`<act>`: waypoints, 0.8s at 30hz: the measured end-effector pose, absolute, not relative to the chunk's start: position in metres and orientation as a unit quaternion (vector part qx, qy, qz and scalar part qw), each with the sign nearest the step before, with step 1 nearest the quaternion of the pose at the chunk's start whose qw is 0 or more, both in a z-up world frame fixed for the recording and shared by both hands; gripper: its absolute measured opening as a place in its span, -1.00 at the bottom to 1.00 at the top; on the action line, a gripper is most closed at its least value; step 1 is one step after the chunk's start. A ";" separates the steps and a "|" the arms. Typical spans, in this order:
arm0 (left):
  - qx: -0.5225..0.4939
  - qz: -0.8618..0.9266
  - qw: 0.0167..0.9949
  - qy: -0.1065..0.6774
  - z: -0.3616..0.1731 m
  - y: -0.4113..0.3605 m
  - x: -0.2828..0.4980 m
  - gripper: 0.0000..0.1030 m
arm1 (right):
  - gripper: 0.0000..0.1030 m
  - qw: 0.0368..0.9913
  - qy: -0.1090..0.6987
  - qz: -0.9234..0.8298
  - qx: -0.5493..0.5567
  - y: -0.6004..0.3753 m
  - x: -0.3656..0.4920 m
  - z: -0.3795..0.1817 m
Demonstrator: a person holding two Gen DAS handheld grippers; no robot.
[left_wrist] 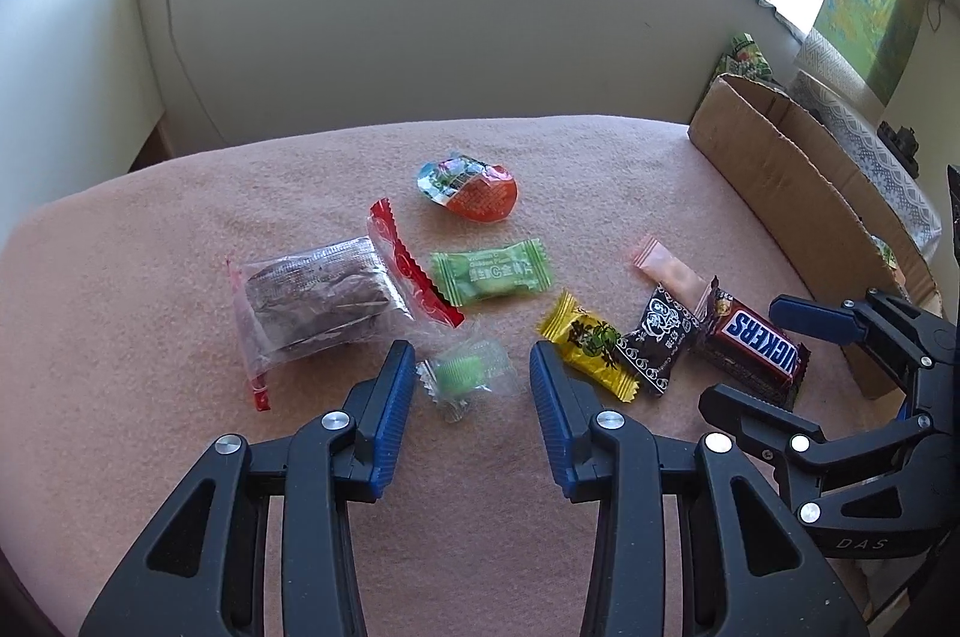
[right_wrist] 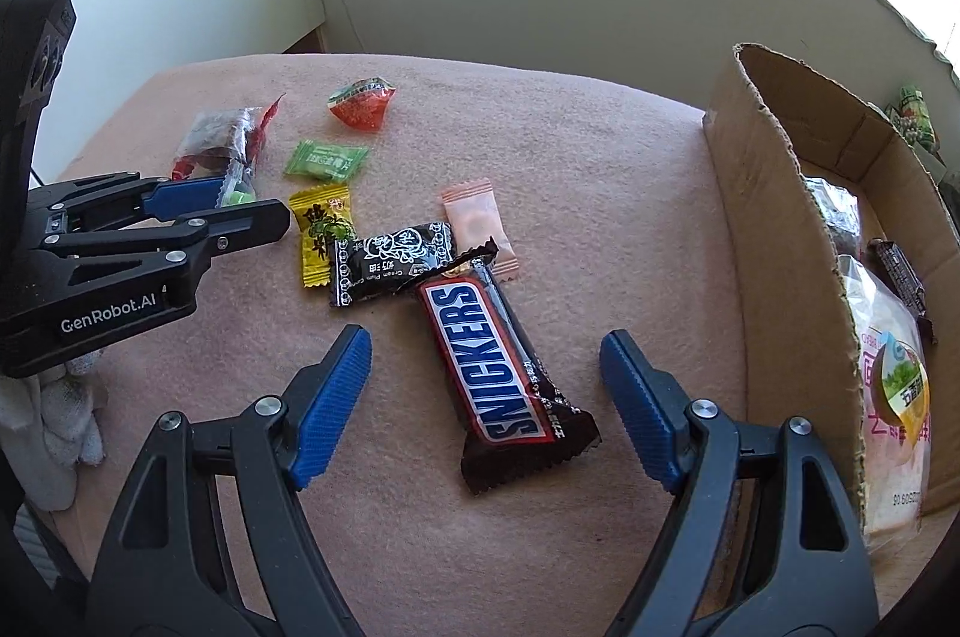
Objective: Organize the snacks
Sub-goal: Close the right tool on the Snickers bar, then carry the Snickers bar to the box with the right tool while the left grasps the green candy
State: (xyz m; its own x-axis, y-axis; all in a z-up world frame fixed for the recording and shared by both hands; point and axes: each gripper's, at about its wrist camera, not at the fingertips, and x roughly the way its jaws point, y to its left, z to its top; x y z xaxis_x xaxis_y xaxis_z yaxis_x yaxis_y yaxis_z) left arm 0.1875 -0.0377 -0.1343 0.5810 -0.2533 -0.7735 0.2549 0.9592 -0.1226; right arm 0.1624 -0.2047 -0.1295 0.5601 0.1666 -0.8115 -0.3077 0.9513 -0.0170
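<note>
Several wrapped snacks lie on a pink cloth-covered table (left_wrist: 180, 229). My left gripper (left_wrist: 473, 367) is open, its blue fingers on either side of a clear-wrapped green candy (left_wrist: 465, 374). My right gripper (right_wrist: 486, 367) is open around the near end of a Snickers bar (right_wrist: 498, 367); the bar also shows in the left wrist view (left_wrist: 757, 349). Next to the bar lie a black plum candy (right_wrist: 393, 262), a yellow candy (right_wrist: 321, 235) and a pink sachet (right_wrist: 480, 223). Farther off are a green candy (left_wrist: 492, 271), a dark cake in a clear red-edged bag (left_wrist: 324, 301) and an orange jelly cup (left_wrist: 471, 190).
A cardboard box (right_wrist: 774, 193) stands at the table's right edge with several snack packs inside, among them a large pale pack (right_wrist: 894, 391). A wall and a windowsill with plants run behind the table. A green pack (left_wrist: 744, 58) lies beyond the box.
</note>
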 end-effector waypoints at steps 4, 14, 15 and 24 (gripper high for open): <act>-0.005 -0.132 0.891 0.435 -0.134 -0.033 0.188 -0.63 | 0.27 0.878 0.452 0.137 -0.077 -0.205 0.160 -0.131; 0.000 -0.135 0.891 0.433 -0.132 -0.029 0.178 -0.72 | -0.42 0.879 0.448 0.142 -0.076 -0.207 0.151 -0.129; -0.002 -0.135 0.891 0.433 -0.132 -0.028 0.176 -0.72 | -0.42 0.880 0.447 0.143 -0.076 -0.207 0.150 -0.128; -0.021 -0.140 0.898 0.418 -0.117 -0.019 0.152 -0.72 | -0.42 0.884 0.438 0.153 -0.063 -0.210 0.135 -0.124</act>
State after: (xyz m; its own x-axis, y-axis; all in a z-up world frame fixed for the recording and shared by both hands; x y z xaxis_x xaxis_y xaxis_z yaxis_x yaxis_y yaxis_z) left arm 0.1516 -0.0192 -0.1172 0.6121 -0.2684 -0.7438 0.2327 0.9601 -0.1550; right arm 0.1348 -0.2098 -0.1242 0.5694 0.2151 -0.7934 -0.3249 0.9455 0.0232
